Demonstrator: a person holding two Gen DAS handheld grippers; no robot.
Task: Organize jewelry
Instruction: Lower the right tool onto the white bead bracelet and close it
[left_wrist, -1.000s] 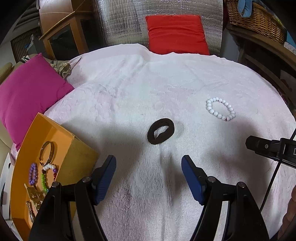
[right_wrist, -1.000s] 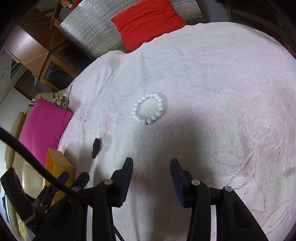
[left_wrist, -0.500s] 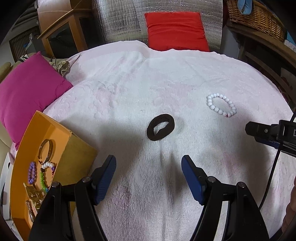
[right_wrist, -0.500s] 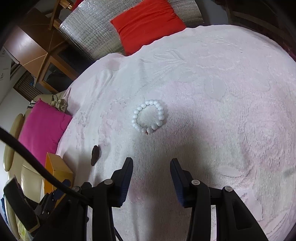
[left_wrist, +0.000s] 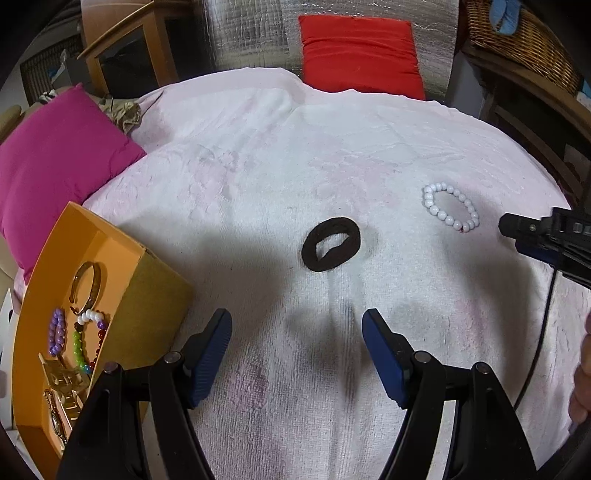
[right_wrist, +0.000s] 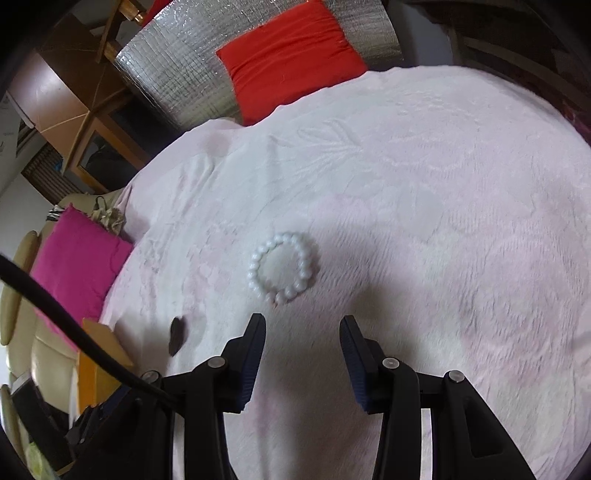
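**Grippers over bedspread, two loose items**

Left gripper (left_wrist: 296, 332): jaws spread wide, nothing held; black hair tie (left_wrist: 330, 244) lies at its 12 o'clock on the pale pink blanket (left_wrist: 258, 177). Right gripper (right_wrist: 302, 338): jaws apart, nothing held; white bead bracelet (right_wrist: 283, 272) just ahead at 12 o'clock, blurred. Orange tray (left_wrist: 122, 251) at left view's 8 o'clock holds a gold bangle (left_wrist: 86, 282) and bead strings (left_wrist: 79, 336); lower contents cut off, hard to identify. Right view shows hair tie (right_wrist: 176, 334) edge-on only.
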